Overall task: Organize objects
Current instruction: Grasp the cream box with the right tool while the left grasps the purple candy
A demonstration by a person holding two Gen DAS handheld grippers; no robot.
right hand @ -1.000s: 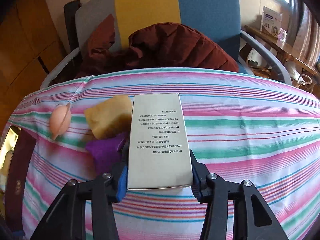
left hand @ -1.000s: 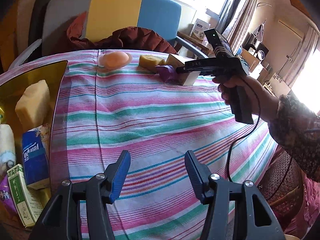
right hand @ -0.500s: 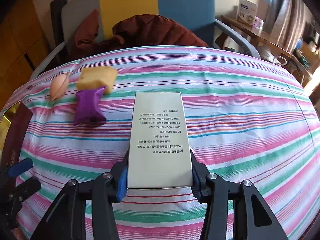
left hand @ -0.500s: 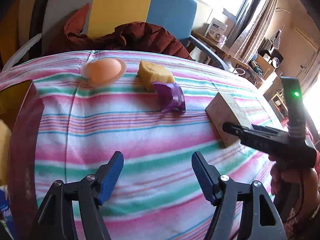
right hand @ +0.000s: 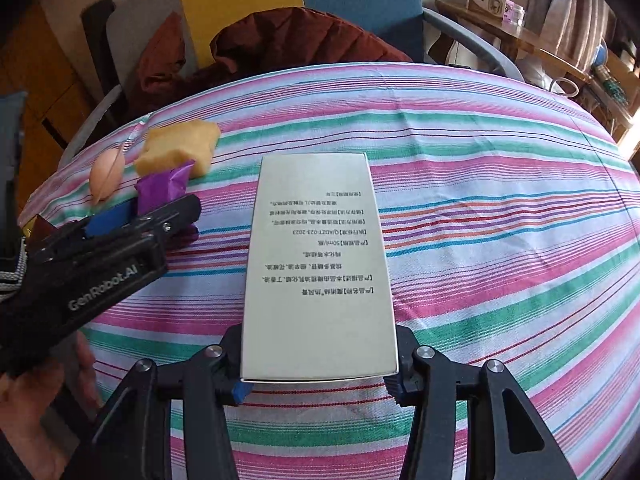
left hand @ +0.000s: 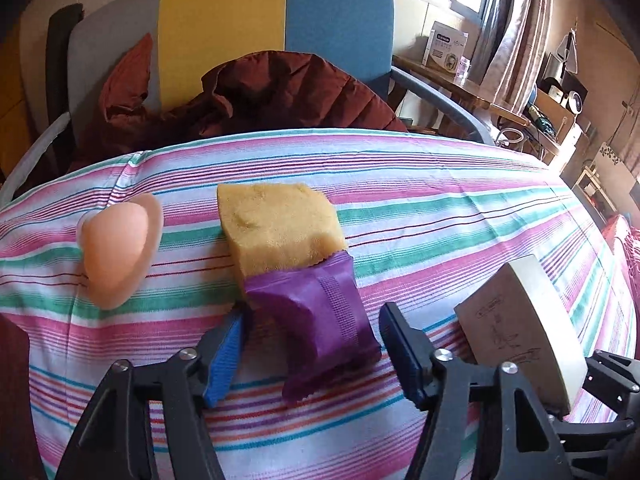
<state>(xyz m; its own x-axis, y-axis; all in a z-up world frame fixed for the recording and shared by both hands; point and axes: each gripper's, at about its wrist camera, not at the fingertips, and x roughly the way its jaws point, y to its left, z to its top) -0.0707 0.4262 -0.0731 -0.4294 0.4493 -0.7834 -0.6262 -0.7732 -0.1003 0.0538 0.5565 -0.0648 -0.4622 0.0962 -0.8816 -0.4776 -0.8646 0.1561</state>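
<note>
Sorting is barely begun: my right gripper (right hand: 318,376) clamps the box (right hand: 318,264), my left gripper (left hand: 312,344) gapes around the purple packet (left hand: 316,312), sponge (left hand: 280,228) and egg (left hand: 116,252) unsorted on the counter (left hand: 440,216).

A lived-in home room: a bench under a striped cloth (left hand: 440,208), an armchair (left hand: 280,20) in grey, yellow and blue with a dark red jacket (left hand: 280,92) thrown on it, curtains (left hand: 516,24) at a sunny window, and a cluttered wooden side table (left hand: 460,88).
</note>
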